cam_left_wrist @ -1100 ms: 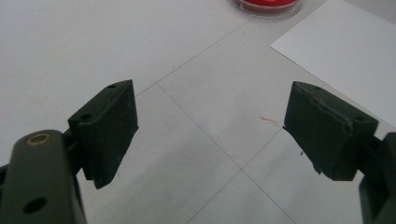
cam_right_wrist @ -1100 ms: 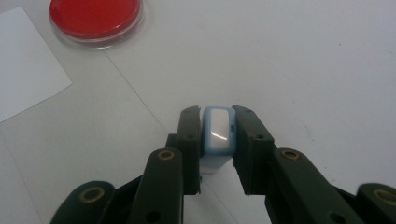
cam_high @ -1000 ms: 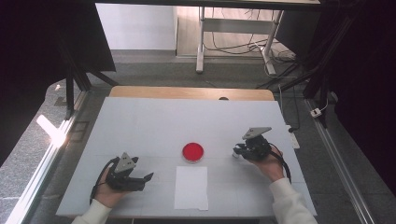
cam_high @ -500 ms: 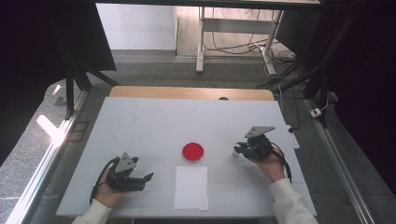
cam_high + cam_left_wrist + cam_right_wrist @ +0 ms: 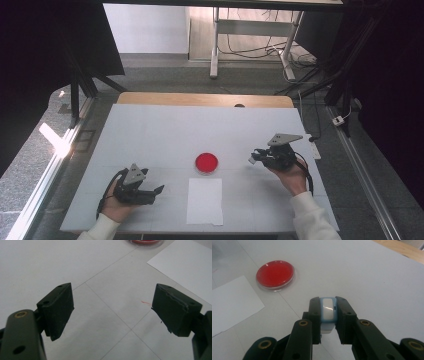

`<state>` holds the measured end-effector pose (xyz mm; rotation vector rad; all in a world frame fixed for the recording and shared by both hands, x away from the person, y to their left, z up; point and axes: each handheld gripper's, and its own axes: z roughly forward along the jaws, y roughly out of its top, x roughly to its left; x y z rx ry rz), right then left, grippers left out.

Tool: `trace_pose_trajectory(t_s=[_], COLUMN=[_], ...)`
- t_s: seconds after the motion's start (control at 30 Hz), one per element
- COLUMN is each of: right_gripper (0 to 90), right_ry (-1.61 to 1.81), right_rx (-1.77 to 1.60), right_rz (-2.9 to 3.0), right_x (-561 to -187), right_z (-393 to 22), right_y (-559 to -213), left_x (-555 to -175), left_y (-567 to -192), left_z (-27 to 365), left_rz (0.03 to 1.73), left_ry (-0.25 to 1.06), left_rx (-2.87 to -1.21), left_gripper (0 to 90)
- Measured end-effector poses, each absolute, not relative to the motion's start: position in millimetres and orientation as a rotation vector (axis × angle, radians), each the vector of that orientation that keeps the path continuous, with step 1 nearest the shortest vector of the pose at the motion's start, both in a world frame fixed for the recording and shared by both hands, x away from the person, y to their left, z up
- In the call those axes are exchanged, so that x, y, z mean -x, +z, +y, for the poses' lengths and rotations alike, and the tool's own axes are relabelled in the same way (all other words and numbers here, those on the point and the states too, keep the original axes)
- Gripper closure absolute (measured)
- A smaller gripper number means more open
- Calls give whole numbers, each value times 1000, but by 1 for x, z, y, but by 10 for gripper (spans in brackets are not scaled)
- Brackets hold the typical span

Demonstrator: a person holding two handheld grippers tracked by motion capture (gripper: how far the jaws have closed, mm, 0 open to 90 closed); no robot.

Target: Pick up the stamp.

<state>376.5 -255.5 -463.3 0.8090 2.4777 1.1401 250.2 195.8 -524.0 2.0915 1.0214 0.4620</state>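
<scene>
Hovering right gripper (image 5: 327, 305), fingers clamped on a white-and-blue piece (image 5: 327, 311).

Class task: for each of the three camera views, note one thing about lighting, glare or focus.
High view: bright sunlit glare patch on the floor left of the table, surroundings dark. Left gripper view: left gripper jaws soft-edged up close, table lines sharper. Right gripper view: a highlight glints on the white and blue object clamped in the right gripper; the red dish looks evenly lit.
</scene>
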Motion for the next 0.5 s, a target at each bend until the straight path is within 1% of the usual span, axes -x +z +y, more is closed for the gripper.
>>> trace_pose_trajectory(t_s=[0.5], right_gripper=[750], right_ry=[1290], right_rx=[-800], right_rz=[2388], right_x=[-368], right_z=[-255], right_y=[-452], left_x=[-250], left_y=[-524], left_z=[195], left_rz=[1023], left_ry=[465], left_rx=[-2087], left_gripper=[178])
